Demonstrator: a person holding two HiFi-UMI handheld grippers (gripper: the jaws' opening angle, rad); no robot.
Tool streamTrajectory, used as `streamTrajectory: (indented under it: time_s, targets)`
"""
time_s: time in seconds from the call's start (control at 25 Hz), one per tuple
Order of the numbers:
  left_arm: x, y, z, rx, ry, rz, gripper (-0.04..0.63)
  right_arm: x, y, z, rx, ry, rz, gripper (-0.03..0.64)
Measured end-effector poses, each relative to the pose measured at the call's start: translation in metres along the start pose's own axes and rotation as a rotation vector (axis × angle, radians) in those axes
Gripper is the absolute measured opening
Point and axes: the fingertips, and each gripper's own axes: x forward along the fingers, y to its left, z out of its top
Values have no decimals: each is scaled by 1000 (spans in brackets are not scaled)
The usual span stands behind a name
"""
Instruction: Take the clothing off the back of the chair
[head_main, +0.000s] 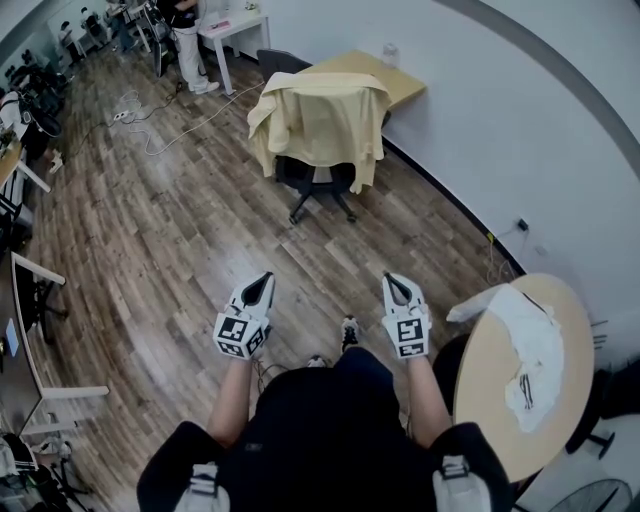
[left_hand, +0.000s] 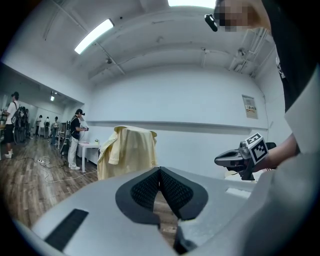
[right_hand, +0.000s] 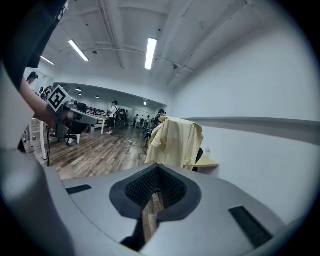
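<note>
Yellow shirt (head_main: 320, 125) draped over office chair (head_main: 318, 190) back, left gripper (head_main: 258, 289) and right gripper (head_main: 398, 289) held well short, jaws closed, nothing gripped

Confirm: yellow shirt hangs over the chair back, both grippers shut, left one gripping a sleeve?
No. The left gripper grips nothing: the left gripper view shows its jaws shut on air, well short of the yellow shirt. The shirt does hang over the chair back, and the right gripper is shut.
</note>
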Motion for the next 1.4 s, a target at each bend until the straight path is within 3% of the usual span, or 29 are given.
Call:
streamTrajectory:
  time_s: [0.28,1.4]
  targets:
    - [14,9,5,0,0,-2,2,10,-9,5,0,19,-27,-6]
    - [62,38,17,20,13,38,2,70,-45,6,23,23,7,-5]
